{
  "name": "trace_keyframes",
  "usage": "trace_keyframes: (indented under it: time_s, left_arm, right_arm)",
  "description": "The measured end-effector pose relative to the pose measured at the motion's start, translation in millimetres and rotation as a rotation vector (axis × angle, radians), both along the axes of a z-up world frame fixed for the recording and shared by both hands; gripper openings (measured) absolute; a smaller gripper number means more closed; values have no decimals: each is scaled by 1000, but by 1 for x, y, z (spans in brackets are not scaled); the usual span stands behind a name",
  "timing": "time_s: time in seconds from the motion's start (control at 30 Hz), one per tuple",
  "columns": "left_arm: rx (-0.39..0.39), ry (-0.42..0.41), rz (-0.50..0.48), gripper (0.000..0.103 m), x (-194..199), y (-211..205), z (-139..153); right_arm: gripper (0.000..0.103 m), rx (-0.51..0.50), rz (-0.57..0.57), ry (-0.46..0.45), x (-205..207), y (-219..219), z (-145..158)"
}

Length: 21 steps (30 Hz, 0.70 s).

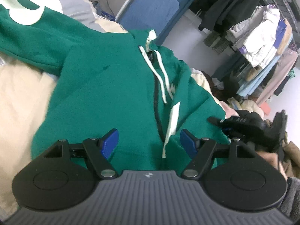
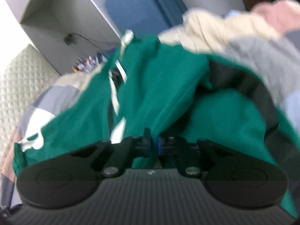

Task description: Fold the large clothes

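Note:
A green zip hoodie [image 1: 105, 78] with white drawstrings [image 1: 159, 71] lies front up on a cream bed cover [image 1: 20, 97]. My left gripper [image 1: 149, 141] is open and empty, hovering just above the hoodie's lower front by the zipper. My right gripper [image 2: 154, 142] is shut on a fold of the green hoodie [image 2: 168, 97] and lifts that side, so the cloth drapes over. The right gripper also shows in the left wrist view [image 1: 249, 125] at the hoodie's right edge. The right wrist view is blurred.
A rack of hanging clothes [image 1: 262, 43] stands at the right. A blue padded panel [image 1: 150, 7] leans beyond the bed. Grey and cream bedding [image 2: 243, 43] piles beside the hoodie. A white cabinet [image 2: 61, 13] stands behind.

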<state>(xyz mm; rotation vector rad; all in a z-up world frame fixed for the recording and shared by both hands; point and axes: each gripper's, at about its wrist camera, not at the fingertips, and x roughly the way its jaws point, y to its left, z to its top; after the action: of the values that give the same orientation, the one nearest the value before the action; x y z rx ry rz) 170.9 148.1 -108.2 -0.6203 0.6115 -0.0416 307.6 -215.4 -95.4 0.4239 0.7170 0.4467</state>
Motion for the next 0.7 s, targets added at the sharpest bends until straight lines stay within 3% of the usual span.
trace_keyframes:
  time_s: [0.17, 0.23, 0.33, 0.4, 0.47, 0.6, 0.7]
  left_arm:
    - [-21, -19, -69, 77, 6, -11, -5]
    - [-45, -26, -111, 77, 8, -17, -7]
    - [-68, -29, -178, 77, 11, -31, -10]
    - [-78, -16, -224, 77, 13, -41, -14]
    - [-170, 13, -250, 77, 16, -46, -22]
    - [-398, 57, -278, 76, 24, -58, -46]
    - [-515, 104, -313, 75, 30, -74, -65]
  right_arm:
    - [7, 43, -110, -36, -4, -41, 26]
    - [7, 11, -159, -25, -5, -58, 25]
    - [7, -57, -231, 44, 2, -83, 11]
    - [7, -42, -248, 109, 8, -97, -4]
    - [7, -4, -246, 138, 10, -103, -12]
    - [7, -32, -227, 114, 7, -95, -6]
    - [8, -31, -215, 104, 8, -92, -4]
